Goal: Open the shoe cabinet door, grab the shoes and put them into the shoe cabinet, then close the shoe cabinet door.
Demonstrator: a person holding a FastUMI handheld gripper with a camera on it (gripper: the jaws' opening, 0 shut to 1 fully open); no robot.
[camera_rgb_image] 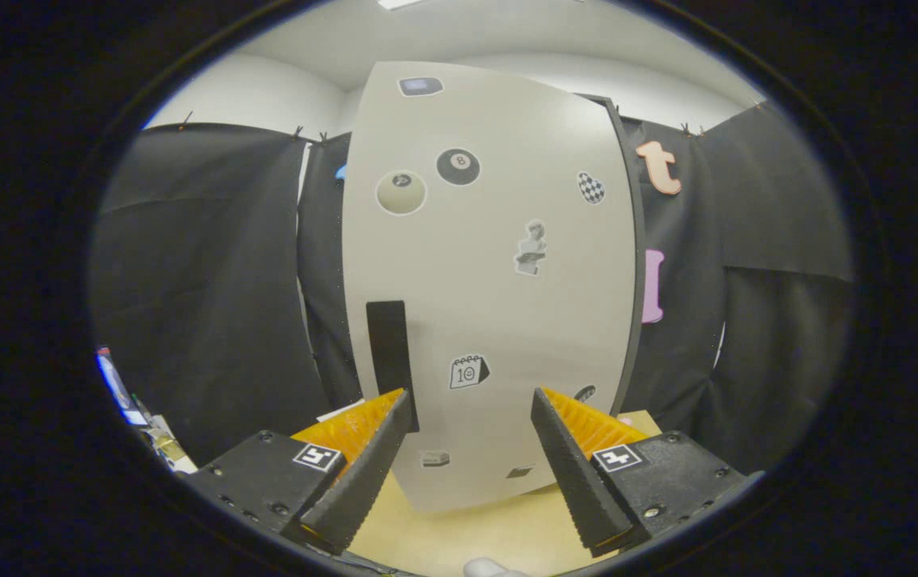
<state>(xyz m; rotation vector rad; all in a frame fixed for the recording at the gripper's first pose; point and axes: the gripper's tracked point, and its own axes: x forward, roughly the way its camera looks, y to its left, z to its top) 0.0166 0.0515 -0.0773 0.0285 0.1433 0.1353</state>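
Note:
The shoe cabinet's pale door stands upright just ahead of me, covered with several stickers. A black vertical handle strip runs down its left side, just above my left fingertip. My gripper is open, its two fingers spread wide with nothing between them, pointing at the door's lower part. The door looks shut against the cabinet's dark right edge. A small white object, possibly part of a shoe, peeks in below the fingers.
The cabinet stands on a light wooden tabletop. Black cloth walls hang on both sides of the cabinet. Some small cluttered items lie at the far left, low down.

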